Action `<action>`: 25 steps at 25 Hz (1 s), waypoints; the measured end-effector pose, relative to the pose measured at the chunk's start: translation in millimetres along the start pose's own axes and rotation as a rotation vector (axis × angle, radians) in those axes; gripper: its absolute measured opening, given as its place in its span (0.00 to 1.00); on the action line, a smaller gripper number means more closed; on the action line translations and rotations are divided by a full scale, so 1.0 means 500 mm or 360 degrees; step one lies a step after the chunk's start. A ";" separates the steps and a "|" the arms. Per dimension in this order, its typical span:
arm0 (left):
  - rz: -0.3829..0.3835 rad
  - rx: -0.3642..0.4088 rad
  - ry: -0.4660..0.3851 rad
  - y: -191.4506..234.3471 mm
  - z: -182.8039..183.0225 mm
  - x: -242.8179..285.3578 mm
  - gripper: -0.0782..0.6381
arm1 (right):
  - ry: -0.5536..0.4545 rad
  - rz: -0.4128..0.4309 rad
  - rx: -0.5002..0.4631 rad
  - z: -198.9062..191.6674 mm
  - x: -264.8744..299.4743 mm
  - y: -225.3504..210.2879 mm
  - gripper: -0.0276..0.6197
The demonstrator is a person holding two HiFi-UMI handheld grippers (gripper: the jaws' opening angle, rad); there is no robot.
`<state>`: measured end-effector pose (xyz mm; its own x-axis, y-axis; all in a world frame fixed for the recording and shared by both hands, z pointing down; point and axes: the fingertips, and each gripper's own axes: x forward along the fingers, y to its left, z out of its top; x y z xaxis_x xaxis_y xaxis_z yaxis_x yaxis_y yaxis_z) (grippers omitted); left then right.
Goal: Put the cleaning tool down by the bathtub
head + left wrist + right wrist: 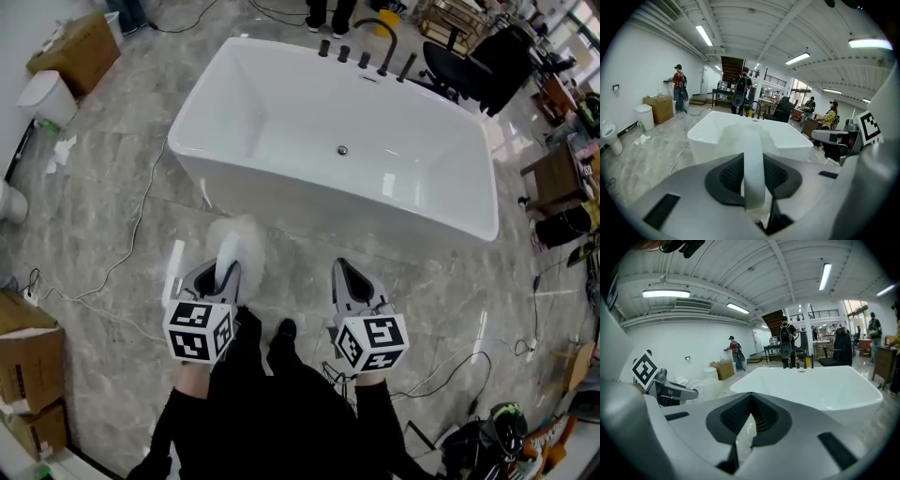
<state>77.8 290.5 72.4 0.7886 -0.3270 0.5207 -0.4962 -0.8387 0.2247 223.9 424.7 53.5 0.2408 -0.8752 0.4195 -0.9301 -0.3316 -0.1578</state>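
In the head view, your left tongs [217, 274], low and left of centre, are clamped on the white handle of the cleaning tool [228, 255]. Its fluffy head points toward the near wall of the bathtub [281, 202]. Your right tongs [343, 274], just right of centre, are pressed together and empty.

In the left gripper view, the handle runs up mid-frame between the pads, with the bathtub behind it.

In the right gripper view, the tips meet on nothing, and the bathtub fills the right side.

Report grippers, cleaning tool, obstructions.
Left gripper shut on cleaning tool, not yet down. Right gripper shut, empty. Floor before bathtub bare; cable off left.
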 end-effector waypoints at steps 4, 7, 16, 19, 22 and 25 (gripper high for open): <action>0.0091 -0.0064 -0.0010 0.081 0.003 -0.017 0.24 | 0.0044 0.0087 -0.0031 0.011 0.064 0.055 0.04; 0.0170 -0.0116 -0.0021 0.152 0.004 -0.031 0.24 | 0.0077 0.0163 -0.0054 0.018 0.118 0.102 0.04; 0.0331 -0.0251 -0.0036 0.364 0.001 -0.063 0.24 | 0.0158 0.0287 -0.0130 0.044 0.282 0.244 0.04; 0.0387 -0.0275 -0.0042 0.425 0.001 -0.075 0.24 | 0.0183 0.0332 -0.0161 0.048 0.326 0.290 0.04; 0.0444 -0.0328 -0.0068 0.481 0.002 -0.085 0.24 | 0.0210 0.0387 -0.0193 0.050 0.362 0.329 0.04; 0.0501 -0.0384 -0.0097 0.524 0.004 -0.100 0.24 | 0.0222 0.0441 -0.0236 0.059 0.392 0.360 0.04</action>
<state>-91.0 86.1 103.5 0.6009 -0.5832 0.5466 -0.7824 -0.5691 0.2529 111.9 183.1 81.2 -0.0574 -0.8650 0.4985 -0.9875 -0.0241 -0.1556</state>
